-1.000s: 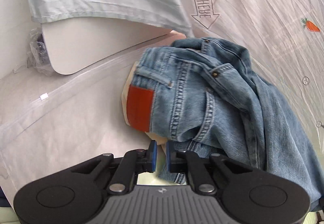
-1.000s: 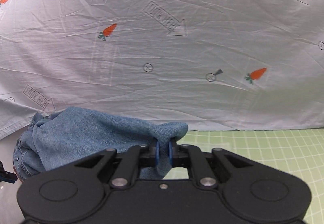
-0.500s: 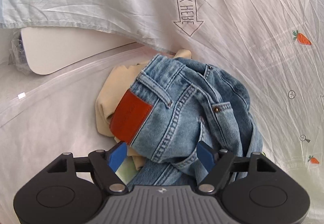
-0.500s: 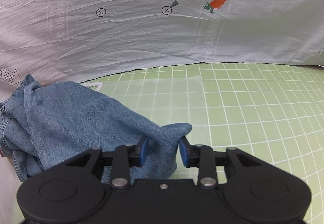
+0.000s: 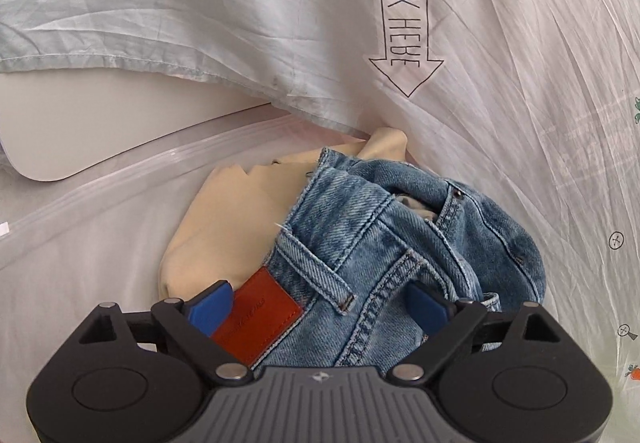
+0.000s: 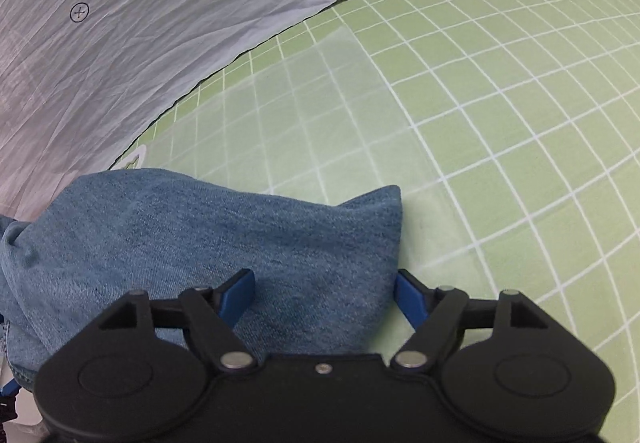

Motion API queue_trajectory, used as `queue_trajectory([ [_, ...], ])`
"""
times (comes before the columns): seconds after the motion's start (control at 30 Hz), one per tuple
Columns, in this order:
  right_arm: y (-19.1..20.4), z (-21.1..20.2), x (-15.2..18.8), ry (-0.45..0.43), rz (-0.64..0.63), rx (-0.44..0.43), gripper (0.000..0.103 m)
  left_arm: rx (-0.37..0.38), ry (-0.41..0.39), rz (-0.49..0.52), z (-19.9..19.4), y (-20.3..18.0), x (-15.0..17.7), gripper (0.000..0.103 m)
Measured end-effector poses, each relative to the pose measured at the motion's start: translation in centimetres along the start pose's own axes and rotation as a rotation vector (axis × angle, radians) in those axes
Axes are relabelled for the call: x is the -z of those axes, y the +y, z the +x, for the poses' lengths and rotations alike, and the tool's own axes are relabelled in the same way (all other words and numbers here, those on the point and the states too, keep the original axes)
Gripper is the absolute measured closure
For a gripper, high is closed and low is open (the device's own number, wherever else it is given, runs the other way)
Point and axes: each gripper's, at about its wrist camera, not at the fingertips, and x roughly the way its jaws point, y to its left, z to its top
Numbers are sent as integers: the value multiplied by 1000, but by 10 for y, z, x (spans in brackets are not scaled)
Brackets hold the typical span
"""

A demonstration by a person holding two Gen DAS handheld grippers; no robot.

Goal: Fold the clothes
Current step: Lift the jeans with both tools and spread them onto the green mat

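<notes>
crumpled denim jeans (image 5: pixel 400 255) with stitched seams under both splayed tools.

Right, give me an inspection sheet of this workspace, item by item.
Surface: green cutting mat with white grid, partly under a white printed sheet.
Job's things: blue denim jeans bunched in a heap with an orange-red leather patch; one denim end lies on the mat.
Clutter: beige cloth under the jeans; white rounded board.
Grippers: left gripper open over the waistband; right gripper open over the denim end.
Cables: nothing seen.
Surroundings: clear plastic sheeting.
</notes>
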Motion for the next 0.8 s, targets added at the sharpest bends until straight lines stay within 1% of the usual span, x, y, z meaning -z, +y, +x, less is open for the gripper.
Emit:
queue_trajectory([
  [0.03, 2, 1, 2, -2, -10, -7, 34, -10, -12, -9, 0, 0, 1, 24],
  [0.07, 5, 1, 3, -12, -34, 5, 47, -21, -27, -3, -1, -1, 4, 43],
  [0.1, 7, 0, 2, -18, -62, 12, 57, -33, -53, 19, -4, -4, 6, 62],
  [0.13, 7, -3, 1, -24, -80, 2, 80, -43, -79, 41, -6, -8, 8, 73],
  [0.17, 6, -5, -1, -31, -96, -10, 95, -36, -96, 50, -11, -11, 10, 85],
  [0.2, 2, -11, -5, -46, -83, -40, 95, -28, -112, 59, -16, -13, 11, 88],
  [0.3, -11, -34, -14, -124, -40, -92, 97, 17, -171, 71, -44, -25, 18, 91],
  [0.33, -16, -46, -17, -170, -37, -102, 100, 28, -188, 76, -54, -29, 21, 91],
  [0.4, -22, -70, -18, -257, -59, -104, 100, 72, -202, 92, -76, -36, 30, 92],
  [0.47, -29, -100, -19, -349, -88, -124, 100, 126, -202, 100, -97, -43, 43, 92],
  [0.57, -37, -139, -15, -474, -146, -84, 100, 208, -229, 147, -136, -63, 76, 92],
  [0.6, -45, -153, -15, -514, -149, -73, 100, 235, -240, 173, -150, -70, 90, 92],
  [0.7, -76, -200, -23, -629, -168, -23, 100, 286, -229, 257, -181, -91, 136, 92],
  [0.73, -88, -215, -25, -663, -189, 9, 100, 301, -208, 273, -187, -95, 149, 92],
  [0.8, -113, -235, -31, -701, -223, 81, 100, 326, -120, 293, -192, -101, 187, 92],
])
